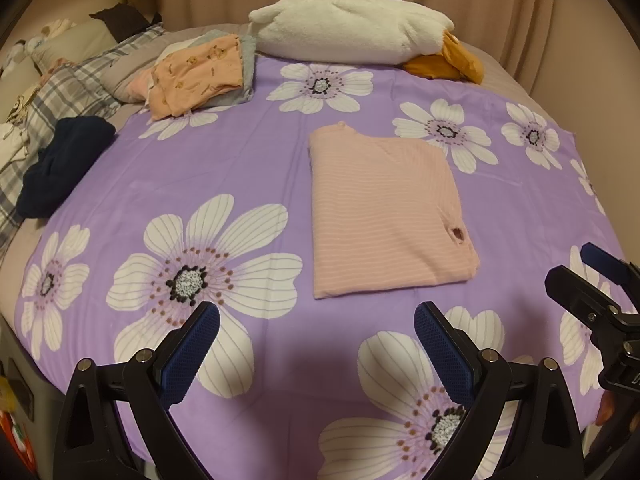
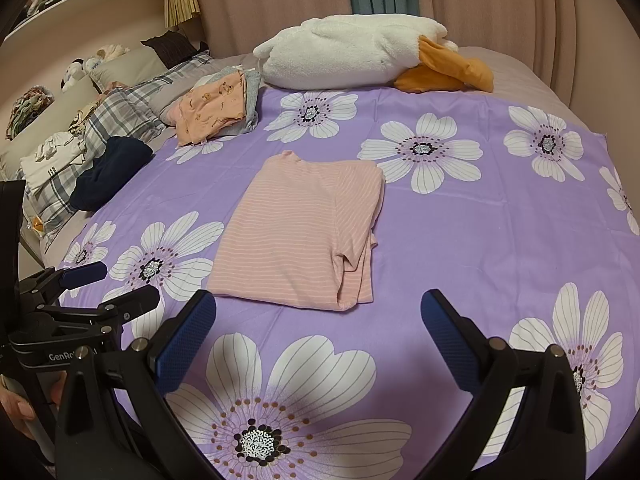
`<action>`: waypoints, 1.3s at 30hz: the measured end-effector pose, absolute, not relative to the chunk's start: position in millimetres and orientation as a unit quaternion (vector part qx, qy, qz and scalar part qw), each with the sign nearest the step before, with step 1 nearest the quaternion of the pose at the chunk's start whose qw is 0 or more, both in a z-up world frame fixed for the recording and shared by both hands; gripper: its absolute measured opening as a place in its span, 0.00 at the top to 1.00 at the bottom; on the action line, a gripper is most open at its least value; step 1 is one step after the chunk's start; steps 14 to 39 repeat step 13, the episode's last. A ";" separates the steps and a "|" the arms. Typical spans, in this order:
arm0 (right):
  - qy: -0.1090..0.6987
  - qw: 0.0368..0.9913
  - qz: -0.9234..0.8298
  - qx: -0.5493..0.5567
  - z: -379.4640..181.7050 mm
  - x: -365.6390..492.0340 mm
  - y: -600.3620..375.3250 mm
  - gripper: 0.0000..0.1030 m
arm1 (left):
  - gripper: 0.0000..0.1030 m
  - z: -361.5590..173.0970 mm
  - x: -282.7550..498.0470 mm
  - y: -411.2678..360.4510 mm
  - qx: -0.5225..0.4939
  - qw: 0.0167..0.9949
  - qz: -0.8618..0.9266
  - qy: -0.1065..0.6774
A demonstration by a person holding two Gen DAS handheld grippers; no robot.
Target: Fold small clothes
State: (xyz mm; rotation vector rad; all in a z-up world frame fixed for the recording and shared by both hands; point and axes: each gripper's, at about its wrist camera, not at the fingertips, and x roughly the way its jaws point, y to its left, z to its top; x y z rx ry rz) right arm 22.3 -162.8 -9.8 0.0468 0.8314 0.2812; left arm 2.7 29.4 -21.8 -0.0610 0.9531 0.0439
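My left tongs (image 1: 316, 322) gape wide, nothing between the blue pads, hovering over the purple bedsheet with big white flowers (image 1: 160, 184). My right tongs (image 2: 318, 312) are just as wide and hold nothing, over the same sheet (image 2: 480, 216).

Pink striped knit top (image 1: 380, 216), folded into a rough rectangle, lies flat mid-sheet, ahead of both tongs and touching neither. In the right wrist view the same top (image 2: 296, 232) has a tucked sleeve edge bunched along its right side.

Far left of the sheet: stack of folded small clothes, peach printed piece on top over grey (image 1: 200, 76); same stack in the right view (image 2: 216, 116). Well apart from the pink top.

Dark navy crumpled garment (image 1: 60, 168) sits at the sheet's left edge, beside a grey plaid quilt (image 1: 72, 88).

White plush goose toy with orange beak and feet (image 1: 352, 32) lies across the far end of the bed, against pink curtains (image 1: 500, 8).

Left tongs also show at the left edge of the right wrist view, black frame with blue tips. A hand (image 2: 18, 408) grips that handle, bottom left corner, only partly in view. Right tongs likewise show at the right edge of the left wrist view.
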 end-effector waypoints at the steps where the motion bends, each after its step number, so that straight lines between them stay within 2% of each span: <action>1: 0.402 0.905 0.137 0.023 -9.8 22.3 -162.9 0.00 | 0.06 -21.7 2.7 29.4 -0.029 0.888 0.021 0.459; 39: 0.402 0.905 0.137 0.022 -10.1 22.3 -162.4 0.00 | 0.06 -22.4 2.0 29.6 -0.026 0.889 0.022 0.456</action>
